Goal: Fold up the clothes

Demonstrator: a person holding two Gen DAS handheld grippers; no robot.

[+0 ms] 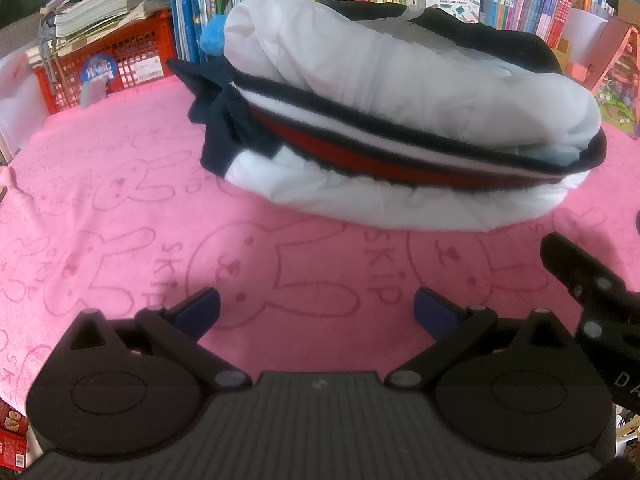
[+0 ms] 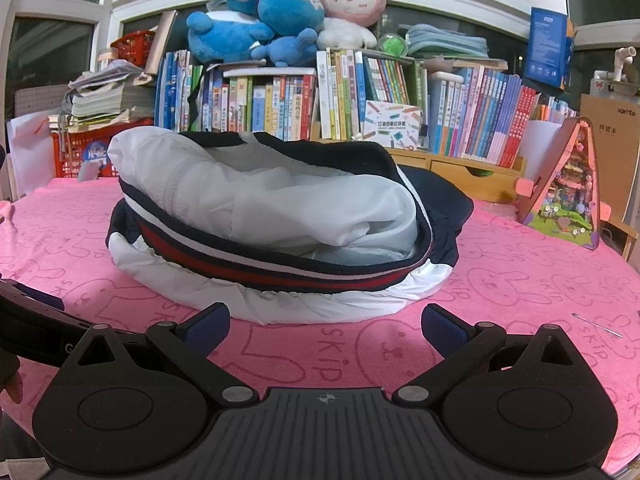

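Both grippers are empty now: my left gripper (image 1: 316, 312) and my right gripper (image 2: 324, 326) have their jaws spread wide, low over the pink towel (image 1: 120, 208), just in front of the garment. The folded jacket (image 2: 272, 220) lies in the middle of the towel as a thick bundle, white with navy parts and a red-and-white striped band (image 2: 256, 268) along the front edge. It looks to me almost finished, so the step in hand is probably to tidy the bundle or give it one last fold.

To do it well, I would slide each lower finger under the white bottom layer (image 2: 320, 304), not only under the band, so all layers lift together. I should take the two ends at the same moment and keep them level. On the left side a navy part (image 1: 208, 104) sticks out; I think it is a sleeve or collar, but the view is not sharp there. I would tuck it in first, because the slippery cloth may open again.
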